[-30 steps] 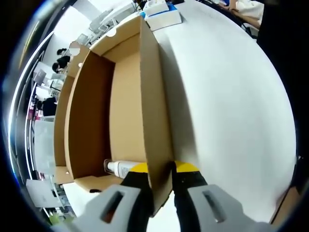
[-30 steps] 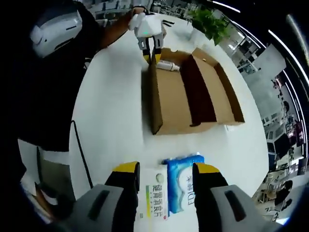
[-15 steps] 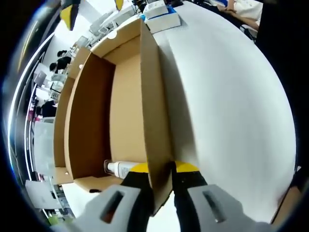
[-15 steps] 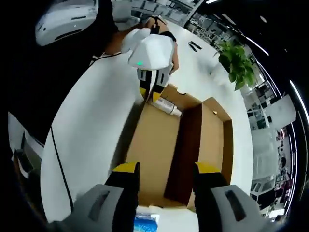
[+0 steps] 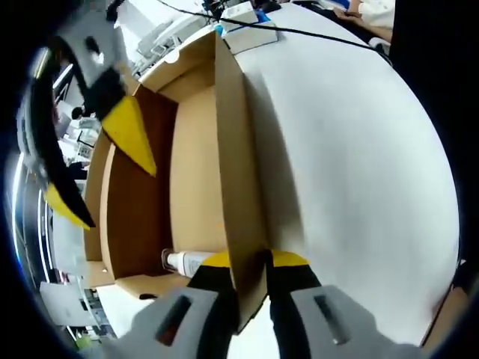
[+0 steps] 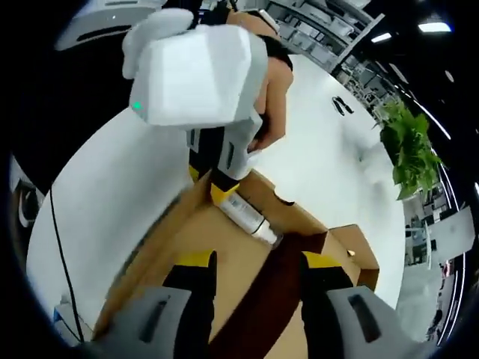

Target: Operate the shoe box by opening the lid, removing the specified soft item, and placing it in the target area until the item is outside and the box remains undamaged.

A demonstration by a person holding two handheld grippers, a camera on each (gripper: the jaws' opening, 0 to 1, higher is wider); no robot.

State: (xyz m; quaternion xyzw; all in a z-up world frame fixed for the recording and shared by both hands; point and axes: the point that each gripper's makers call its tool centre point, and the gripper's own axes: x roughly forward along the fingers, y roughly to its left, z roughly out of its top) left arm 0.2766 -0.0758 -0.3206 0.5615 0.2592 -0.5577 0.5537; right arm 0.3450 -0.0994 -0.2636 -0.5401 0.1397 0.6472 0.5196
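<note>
The open cardboard shoe box (image 5: 196, 164) lies on a white table, its lid folded out to the far side. A white tube (image 5: 185, 261) rests in the box's near corner. My left gripper (image 5: 251, 260) is shut on the box's side wall, right beside the tube. In the right gripper view that left gripper (image 6: 213, 183) pinches the wall just above the white tube (image 6: 248, 218). My right gripper (image 6: 258, 262) hovers open over the box's inside (image 6: 224, 254), nothing between its fingers. It enters the left gripper view as the right gripper (image 5: 97, 172), yellow tips apart.
A blue and white tissue pack (image 5: 249, 28) sits on the white table (image 5: 352, 149) beyond the box's far end, with a black cable (image 5: 314, 34) running over it. A potted plant (image 6: 408, 142) stands on the table. A person's hand (image 6: 273, 97) holds the left gripper.
My right gripper has moved in over the box toward the tube, and its yellow fingers now loom large in the left gripper view. The left gripper still clamps the wall, unmoved.
</note>
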